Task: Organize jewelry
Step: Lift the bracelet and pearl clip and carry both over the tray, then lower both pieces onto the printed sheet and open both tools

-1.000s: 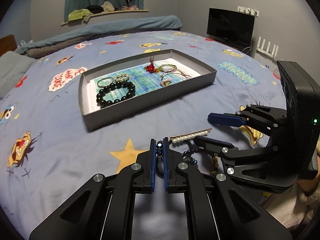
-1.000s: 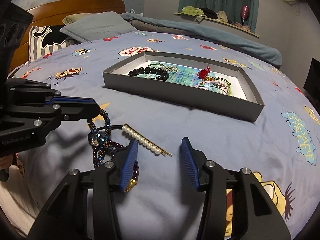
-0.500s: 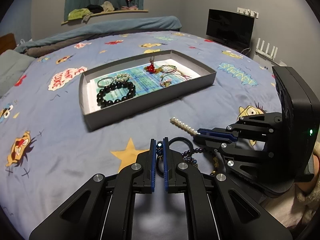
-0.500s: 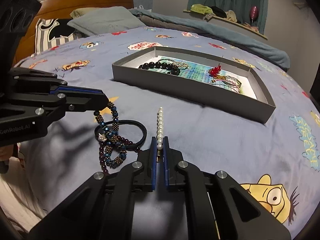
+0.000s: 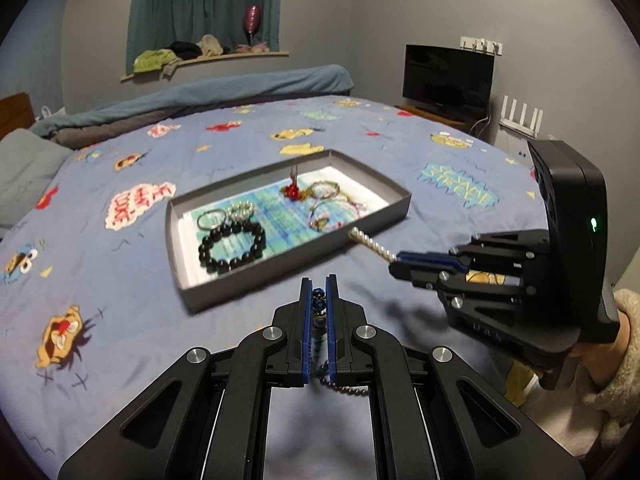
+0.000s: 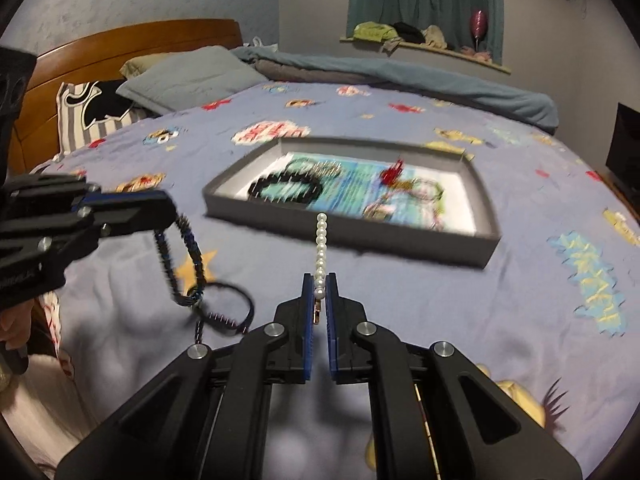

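Note:
A grey tray on the blue bedspread holds a black bead bracelet, silver rings and corded pieces with a red charm. My left gripper is shut on a dark blue beaded bracelet, lifted off the bed with a black hair tie dangling from it. My right gripper is shut on a pearl hair pin, held above the bed with its tip pointing at the tray's near wall. The pin sits just right of the tray.
Pillows and a wooden headboard lie at the head of the bed. A rolled blue blanket runs along the far side. A TV and a router stand beyond the bed.
Both grippers have risen off the bed and moved toward the tray. The left one lifted the beaded bracelet with the hair tie; the right one closed on the pearl pin and lifted it.

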`<state>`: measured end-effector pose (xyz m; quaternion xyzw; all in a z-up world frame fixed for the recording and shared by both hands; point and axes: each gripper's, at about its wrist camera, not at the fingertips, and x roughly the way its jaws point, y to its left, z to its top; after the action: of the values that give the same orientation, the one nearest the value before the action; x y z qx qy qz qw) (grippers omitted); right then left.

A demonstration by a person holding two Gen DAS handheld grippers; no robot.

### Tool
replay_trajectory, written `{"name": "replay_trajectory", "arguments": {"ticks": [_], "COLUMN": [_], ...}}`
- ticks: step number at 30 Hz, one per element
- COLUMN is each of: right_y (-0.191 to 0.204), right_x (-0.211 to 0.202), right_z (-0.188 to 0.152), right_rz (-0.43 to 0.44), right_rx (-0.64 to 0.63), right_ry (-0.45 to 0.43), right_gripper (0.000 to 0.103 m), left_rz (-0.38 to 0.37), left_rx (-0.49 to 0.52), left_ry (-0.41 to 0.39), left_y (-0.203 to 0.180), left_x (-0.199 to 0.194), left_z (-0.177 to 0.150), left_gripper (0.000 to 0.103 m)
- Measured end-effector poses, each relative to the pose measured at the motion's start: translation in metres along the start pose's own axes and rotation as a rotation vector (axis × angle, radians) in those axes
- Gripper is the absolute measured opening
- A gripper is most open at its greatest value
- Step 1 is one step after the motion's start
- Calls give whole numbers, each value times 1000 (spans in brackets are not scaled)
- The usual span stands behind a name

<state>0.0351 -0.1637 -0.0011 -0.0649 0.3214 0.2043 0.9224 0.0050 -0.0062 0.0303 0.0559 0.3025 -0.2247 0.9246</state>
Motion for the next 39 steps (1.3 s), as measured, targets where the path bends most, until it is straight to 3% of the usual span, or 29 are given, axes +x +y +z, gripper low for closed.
{"name": "replay_trajectory", "arguments": {"ticks": [9,15,22,25,31,39], "right_y": [-28,-62,-89,-97,-111,-111], "right_x": [-14,-5,34,63,105,130], "right_z": [63,84,76,72,65,61], "right_rz": [-94,-137,-119,-111,-156,-255], "right_rx": [40,96,134,143,185,154], "right_ry": [-75,-114,-50,19,112,158], "right_gripper": [6,6,6,6,6,6], "left_rz": [28,86,112,104,88,101], "left_rx": [-6,8,4,-6,-39,-114], "left_ry": [-49,-39,2,25,55,115], "left_y": [12,17,19,17,22,50], "left_x": [-5,23,80,110,157,201], "left_z": [43,66,88,94,99,94], "left_gripper": [7,7,7,7,7,7]}}
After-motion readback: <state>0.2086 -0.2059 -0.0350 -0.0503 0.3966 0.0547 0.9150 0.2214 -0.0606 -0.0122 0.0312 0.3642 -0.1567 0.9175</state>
